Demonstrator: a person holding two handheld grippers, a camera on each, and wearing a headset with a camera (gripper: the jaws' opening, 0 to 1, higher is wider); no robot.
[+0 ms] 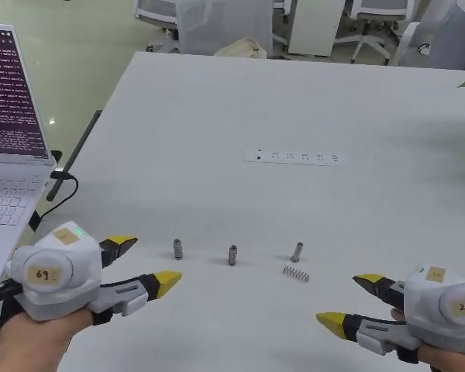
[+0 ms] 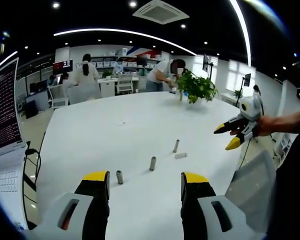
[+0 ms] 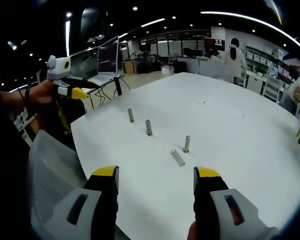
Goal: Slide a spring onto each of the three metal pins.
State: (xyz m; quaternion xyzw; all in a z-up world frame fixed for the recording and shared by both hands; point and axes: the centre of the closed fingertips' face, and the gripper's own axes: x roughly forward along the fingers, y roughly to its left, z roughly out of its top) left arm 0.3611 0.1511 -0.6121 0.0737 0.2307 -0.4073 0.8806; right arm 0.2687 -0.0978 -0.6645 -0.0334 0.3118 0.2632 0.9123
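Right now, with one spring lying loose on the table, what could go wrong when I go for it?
The spring lies flat and looks tiny beside the open right gripper, so it may roll or pop out of a pinch. It lies close to the bare pin, so a jaw coming down could knock that pin over.
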